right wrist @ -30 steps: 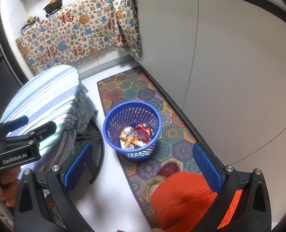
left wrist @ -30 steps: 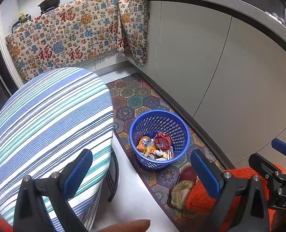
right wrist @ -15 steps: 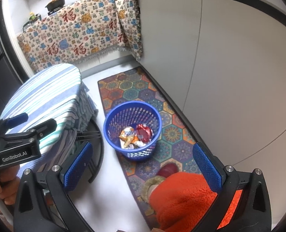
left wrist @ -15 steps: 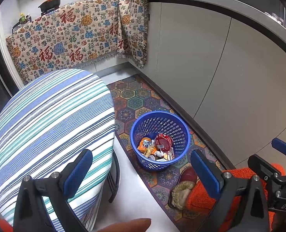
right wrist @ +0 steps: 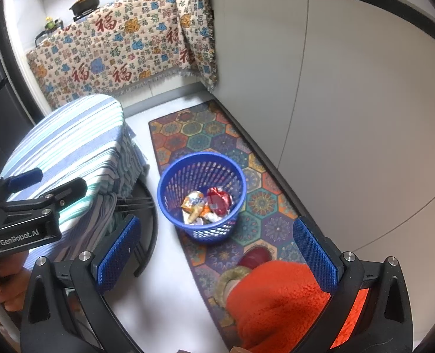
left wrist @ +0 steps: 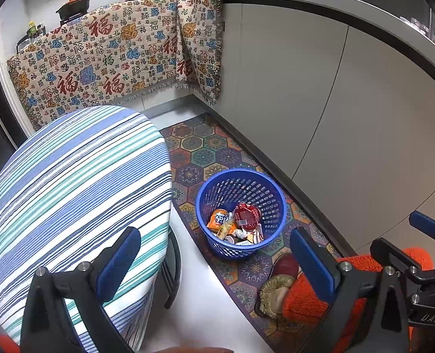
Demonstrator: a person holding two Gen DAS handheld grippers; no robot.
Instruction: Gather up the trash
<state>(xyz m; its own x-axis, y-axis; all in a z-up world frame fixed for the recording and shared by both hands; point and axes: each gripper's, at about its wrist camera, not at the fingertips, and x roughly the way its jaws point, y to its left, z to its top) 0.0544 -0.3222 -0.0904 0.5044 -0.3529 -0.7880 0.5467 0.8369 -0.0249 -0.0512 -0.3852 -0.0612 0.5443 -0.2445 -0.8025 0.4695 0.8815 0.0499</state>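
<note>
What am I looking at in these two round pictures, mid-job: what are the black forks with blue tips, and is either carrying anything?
Each picture comes from a fisheye camera on a hand-held two-finger gripper, looking along its fingers. The left gripper and right gripper are both open and hold nothing. Each also shows at the edge of the other's view. On the patterned hexagon floor mat stands a blue perforated plastic basket with crumpled snack wrappers inside. Beside it is a table under a blue-striped cloth. The orange fleece is the person's clothing.
</note>
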